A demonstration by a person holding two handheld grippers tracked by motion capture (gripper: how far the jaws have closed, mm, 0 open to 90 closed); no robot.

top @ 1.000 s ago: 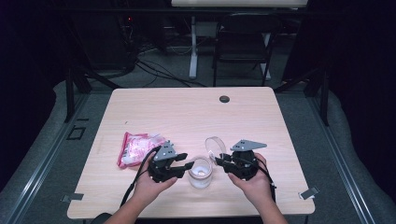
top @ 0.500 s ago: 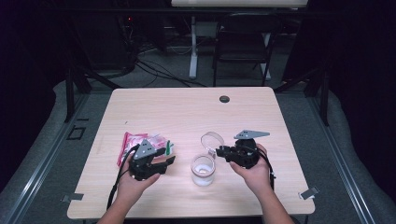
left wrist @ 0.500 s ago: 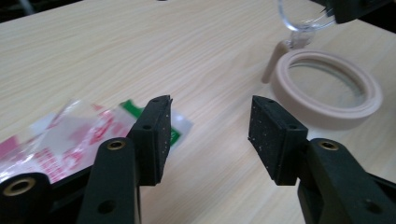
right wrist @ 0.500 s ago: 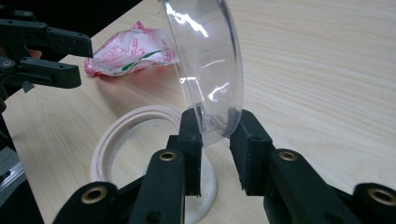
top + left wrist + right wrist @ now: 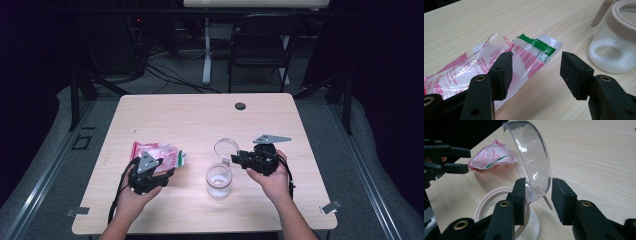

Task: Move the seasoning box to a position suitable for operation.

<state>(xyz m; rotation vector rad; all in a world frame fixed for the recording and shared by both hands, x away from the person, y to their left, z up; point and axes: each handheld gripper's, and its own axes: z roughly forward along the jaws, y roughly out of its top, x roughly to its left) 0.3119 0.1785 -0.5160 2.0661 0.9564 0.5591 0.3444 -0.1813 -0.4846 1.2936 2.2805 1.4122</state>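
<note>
Near the table's [image 5: 150,115] front left, the pink bag [image 5: 474,70] lies flat just ahead of the left gripper [image 5: 536,71], whose jaws have just been spreading (the right gripper [image 5: 538,195], likewise widening, loosely brackets the jar's [image 5: 219,180] clear lid [image 5: 531,162]).

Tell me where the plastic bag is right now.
In the high view the plastic bag lies on the table's left side, just beyond the left gripper, left of the jar.
</note>
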